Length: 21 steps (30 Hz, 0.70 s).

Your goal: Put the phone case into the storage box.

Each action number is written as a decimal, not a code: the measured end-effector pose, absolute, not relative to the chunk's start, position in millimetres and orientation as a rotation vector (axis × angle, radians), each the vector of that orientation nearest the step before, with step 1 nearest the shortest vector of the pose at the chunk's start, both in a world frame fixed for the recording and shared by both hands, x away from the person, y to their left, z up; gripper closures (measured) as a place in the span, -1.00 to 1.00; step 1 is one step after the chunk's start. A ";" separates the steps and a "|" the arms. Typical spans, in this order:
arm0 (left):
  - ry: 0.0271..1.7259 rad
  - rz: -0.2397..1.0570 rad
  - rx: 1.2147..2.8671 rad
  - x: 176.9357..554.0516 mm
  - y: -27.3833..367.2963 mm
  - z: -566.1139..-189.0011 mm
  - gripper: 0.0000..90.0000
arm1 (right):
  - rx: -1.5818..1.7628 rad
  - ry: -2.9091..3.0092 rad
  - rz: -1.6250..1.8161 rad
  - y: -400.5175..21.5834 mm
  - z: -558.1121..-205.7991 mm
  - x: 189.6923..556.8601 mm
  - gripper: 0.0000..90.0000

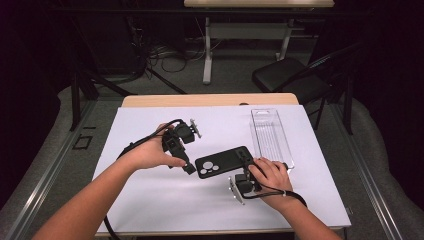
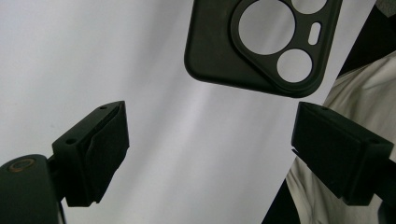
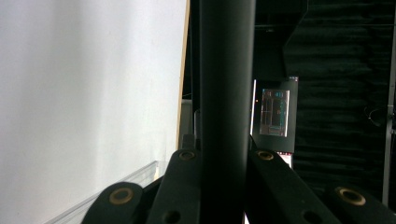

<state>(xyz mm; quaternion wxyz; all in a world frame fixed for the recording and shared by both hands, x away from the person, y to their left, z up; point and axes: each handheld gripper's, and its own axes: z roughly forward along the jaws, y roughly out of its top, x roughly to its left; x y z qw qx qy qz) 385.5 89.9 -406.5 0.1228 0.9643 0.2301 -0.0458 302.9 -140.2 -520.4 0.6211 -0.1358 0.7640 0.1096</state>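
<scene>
- A white sheet [image 1: 165, 200] covers most of the desk; a strip of pale wood [image 1: 210, 100] shows along the far edge.
- The black phone case [image 1: 224, 161] sits near the middle of the sheet, slightly toward the right edge, its round camera cut-outs facing up at its left end.
- The right gripper [image 1: 248, 161] is clenched on the right end of the phone case; in the right gripper view the case [image 3: 226, 84] stands edge-on between the jaws, both pressed against it.
- The left gripper [image 1: 189, 168] hovers just left of the case, its jaws spread wide and apart from it; in the left gripper view the case's camera end [image 2: 261, 42] lies beyond the jaws, with bare white sheet [image 2: 93, 56] between them.
- A clear plastic tray [image 1: 270, 136] lies along the right side of the sheet, near the far right corner.
- Beyond the desk: grey floor, a black folding chair [image 1: 295, 77] at far right, a white-legged table [image 1: 250, 25] behind with tangled cables [image 1: 170, 55] beneath, and dark surroundings.
- A small lit screen [image 3: 274, 112] glows in the dark in the right gripper view.
</scene>
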 end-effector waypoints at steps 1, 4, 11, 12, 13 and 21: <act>0.671 -0.134 2.813 385.5 89.9 -406.5 -0.74 | -0.312 1.756 0.252 -140.2 -520.4 302.9 0.95; 0.671 -0.134 2.813 385.5 89.9 -406.5 -0.74 | -0.300 1.768 0.269 -141.4 -518.2 303.7 0.95; 0.660 -0.104 2.804 384.9 92.3 -404.0 -0.71 | -0.285 1.777 0.279 -143.3 -516.2 303.4 0.95; 0.660 -0.104 2.804 384.9 92.3 -404.0 -0.70 | -0.285 1.777 0.279 -143.3 -516.2 303.4 0.95; 0.651 -0.091 2.807 385.2 93.6 -403.3 -0.70 | -0.292 1.775 0.283 -144.0 -515.4 303.8 0.94; 0.646 -0.067 2.800 384.9 96.5 -404.2 -0.65 | -0.245 1.814 0.331 -147.2 -512.5 302.4 0.94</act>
